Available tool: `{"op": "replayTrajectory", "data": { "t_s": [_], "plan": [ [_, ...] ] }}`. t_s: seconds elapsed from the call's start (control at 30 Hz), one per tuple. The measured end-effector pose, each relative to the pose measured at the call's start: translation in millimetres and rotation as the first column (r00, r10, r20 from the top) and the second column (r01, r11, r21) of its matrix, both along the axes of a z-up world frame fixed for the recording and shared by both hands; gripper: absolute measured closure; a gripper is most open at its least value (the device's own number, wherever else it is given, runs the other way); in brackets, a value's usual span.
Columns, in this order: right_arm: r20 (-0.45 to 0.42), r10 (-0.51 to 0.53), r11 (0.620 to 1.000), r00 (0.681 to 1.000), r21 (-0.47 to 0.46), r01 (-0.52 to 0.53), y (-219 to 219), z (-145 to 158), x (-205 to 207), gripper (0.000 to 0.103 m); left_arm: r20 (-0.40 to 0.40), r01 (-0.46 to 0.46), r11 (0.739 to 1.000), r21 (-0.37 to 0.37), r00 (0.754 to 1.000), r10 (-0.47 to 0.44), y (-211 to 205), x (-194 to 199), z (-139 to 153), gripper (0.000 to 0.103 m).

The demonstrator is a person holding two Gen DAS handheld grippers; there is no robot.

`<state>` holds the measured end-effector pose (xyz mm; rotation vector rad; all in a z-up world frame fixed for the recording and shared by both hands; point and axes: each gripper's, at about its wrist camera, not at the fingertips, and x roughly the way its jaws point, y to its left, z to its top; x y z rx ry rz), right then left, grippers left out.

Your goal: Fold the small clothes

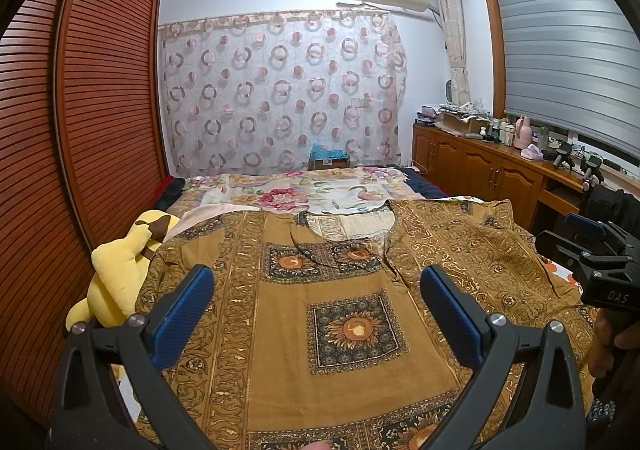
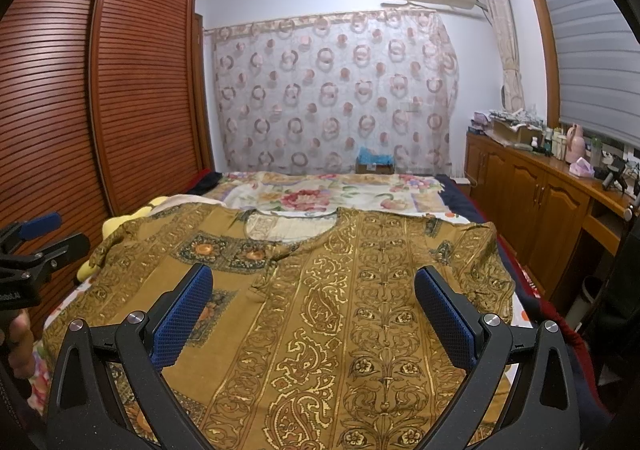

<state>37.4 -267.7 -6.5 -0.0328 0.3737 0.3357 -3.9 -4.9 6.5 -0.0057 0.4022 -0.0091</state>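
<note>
- A brown and gold shirt (image 1: 320, 310) lies flat on the bed (image 1: 320, 190), front side up, with its round neck hole on the far side.
- The shirt has sunflower squares on its left half and curly gold leaf shapes on its right half.
- Both short sleeves are spread out to the sides, and the shirt looks open and flat, with no fold in it.
- The left gripper (image 1: 316, 314) hangs over the left half of the shirt with its two blue pads wide apart, and nothing is between them.
- The right gripper (image 2: 314, 310) hangs over the right half of the shirt, and its blue pads are wide apart too, with nothing held.
- I cannot tell if the pads touch the cloth or just hang above it.
- In the left wrist view, the right gripper shows at the right edge, with part of a hand (image 1: 612, 346) around its handle.
- A yellow soft toy (image 1: 120, 270) sits at the left edge of the bed, just beside the left sleeve.
- A flowery blanket (image 1: 304, 194) covers the far part of the bed, past the shirt.
- A tall brown wardrobe (image 1: 80, 110) with slatted doors stands on the left.
- A curtain (image 1: 280, 90) with pink rings hangs on the far wall.
- A low wooden cabinet (image 1: 480, 166) with small things on top runs along the right wall.
</note>
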Motion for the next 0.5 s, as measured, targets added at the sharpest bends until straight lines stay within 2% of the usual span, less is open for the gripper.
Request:
{"op": "replayTrajectory", "data": {
  "t_s": [0.5],
  "plan": [
    [0.001, 0.0, 1.0, 1.0, 0.001, 0.0, -0.5, 0.8, -0.6, 0.0, 0.001, 0.004, 1.0, 0.001, 1.0, -0.004, -0.9, 0.1, 0.4, 0.0]
  ]
}}
